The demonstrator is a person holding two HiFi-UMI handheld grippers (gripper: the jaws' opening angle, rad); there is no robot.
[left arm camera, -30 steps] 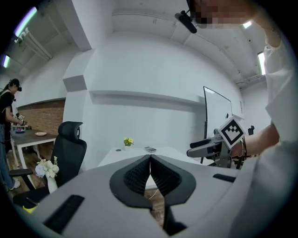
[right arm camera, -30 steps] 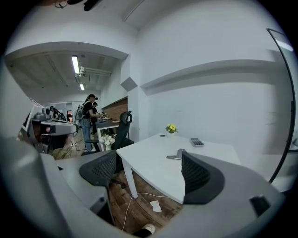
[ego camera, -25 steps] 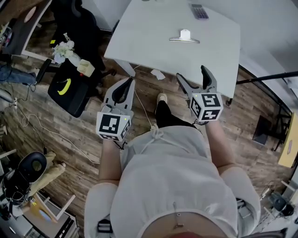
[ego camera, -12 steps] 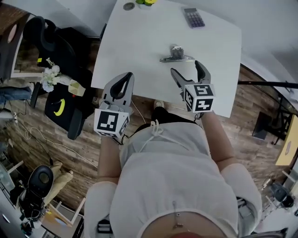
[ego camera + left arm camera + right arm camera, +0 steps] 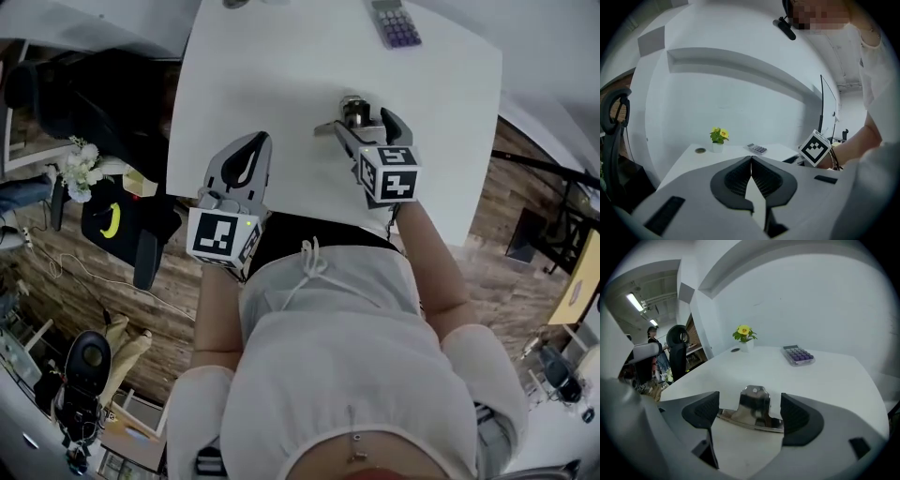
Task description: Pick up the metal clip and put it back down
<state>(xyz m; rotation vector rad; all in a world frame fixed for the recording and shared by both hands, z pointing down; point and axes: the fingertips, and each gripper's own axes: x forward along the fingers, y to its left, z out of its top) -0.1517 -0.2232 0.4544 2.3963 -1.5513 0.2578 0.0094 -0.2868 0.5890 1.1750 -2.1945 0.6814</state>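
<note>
On the white desk (image 5: 272,94) our right gripper's (image 5: 750,417) wide jaws, just closing, straddle the shiny metal clip (image 5: 754,404) untouched; off-centre, they could flick it away.

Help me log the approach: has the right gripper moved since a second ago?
Yes: the right gripper went from off the table to over it; its jaws, just closing slightly, flank the metal clip.
</note>
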